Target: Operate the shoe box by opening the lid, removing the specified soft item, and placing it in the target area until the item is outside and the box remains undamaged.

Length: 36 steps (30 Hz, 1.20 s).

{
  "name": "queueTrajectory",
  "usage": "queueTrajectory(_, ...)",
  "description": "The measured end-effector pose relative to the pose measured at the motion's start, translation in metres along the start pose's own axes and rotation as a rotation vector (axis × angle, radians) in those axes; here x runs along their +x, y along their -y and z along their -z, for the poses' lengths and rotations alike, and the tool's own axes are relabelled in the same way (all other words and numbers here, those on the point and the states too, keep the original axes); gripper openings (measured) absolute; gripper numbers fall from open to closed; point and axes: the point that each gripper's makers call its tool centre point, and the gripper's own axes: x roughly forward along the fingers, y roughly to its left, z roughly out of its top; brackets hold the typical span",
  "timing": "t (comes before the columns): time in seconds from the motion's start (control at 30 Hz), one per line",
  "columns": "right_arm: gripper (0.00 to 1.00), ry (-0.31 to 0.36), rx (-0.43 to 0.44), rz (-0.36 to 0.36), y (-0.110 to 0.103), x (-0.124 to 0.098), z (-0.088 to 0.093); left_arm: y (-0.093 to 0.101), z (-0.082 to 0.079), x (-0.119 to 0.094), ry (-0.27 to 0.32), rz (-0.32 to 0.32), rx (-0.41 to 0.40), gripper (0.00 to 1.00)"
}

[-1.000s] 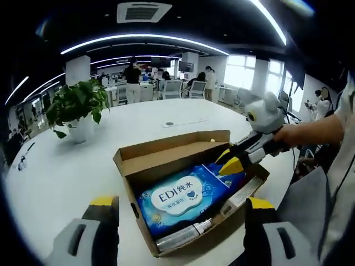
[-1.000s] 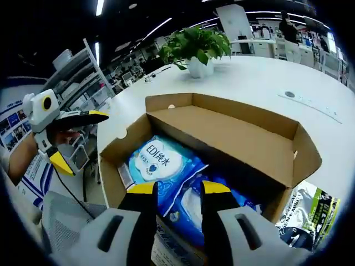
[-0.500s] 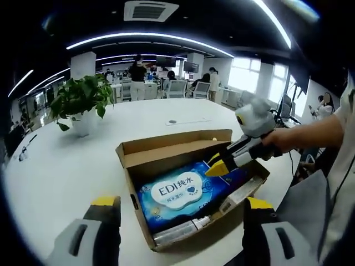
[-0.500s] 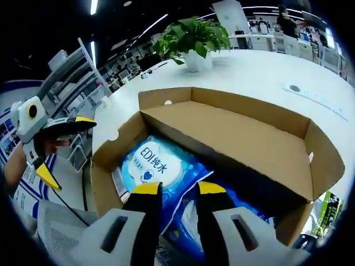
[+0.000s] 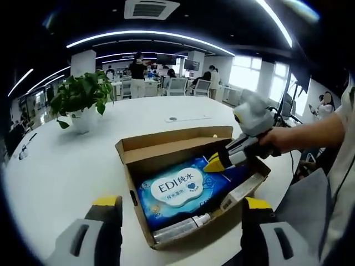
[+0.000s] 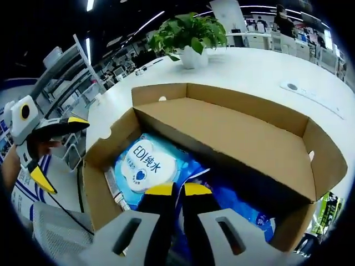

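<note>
**Step in hand (judged):** grip wipes pack, lift out of shoe box.

**Near**
- Left tongs [image 5: 173,206]: jaws spread wide, nothing held, poised off the box's near corner. In right gripper view they sit at 9 o'clock, off the box end, also spread.
- Right tongs [image 6: 178,190]: jaws nearly closed, tips down inside the box on the blue film of the wipes pack [image 6: 145,163]. A fold of film appears pinched between them; grip looks shallow, can't confirm it is firm. In left gripper view the right tongs come in from 3 o'clock, yellow tips on the pack's far end.

**Mid**
- Shoe box [image 5: 128,149]: lid already folded back, standing at far side. Cardboard looks intact.
- Wipes pack lies flat in box, white label up.
- Slim tube-like item [image 5: 183,227] along the near wall beside the pack; type unclear.

**Far**
- White worktop [image 5: 55,172] carries the box; potted plant [image 5: 80,100] at 10 o'clock, well apart. Office, people beyond.

**Procedure notes (advice)**
1. Take more film or the pack's edge before lifting; soft pack will sag and may slip.
2. Lift straight up, clear of walls and lid; don't drag against cardboard.
3. Use left tongs to steady the box wall if it rises w/ the pack.
4. Leave the tube item in place.
</note>
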Motion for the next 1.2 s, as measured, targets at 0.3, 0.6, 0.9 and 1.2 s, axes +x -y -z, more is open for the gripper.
queueTrajectory(0.3, 0.00, 0.039, 0.026, 0.018, -0.003, -0.013, -0.005, 0.001, 0.000, 0.003, -0.011, 0.003, 0.008, 0.89)
queueTrajectory(0.6, 0.00, 0.090, 0.100, 0.049, 0.006, -0.035, -0.005, -0.006, -0.002, 0.010, -0.036, -0.020, 0.004, 0.77)
queueTrajectory(0.9, 0.00, 0.121, 0.128, 0.082, 0.016, -0.055, -0.004, -0.012, 0.004, 0.020, -0.105, -0.035, -0.020, 0.63)
queueTrajectory(1.2, 0.00, 0.137, 0.160, 0.114, 0.025, -0.075, 0.000, -0.002, 0.002, 0.037, -0.140, -0.001, 0.000, 0.55)
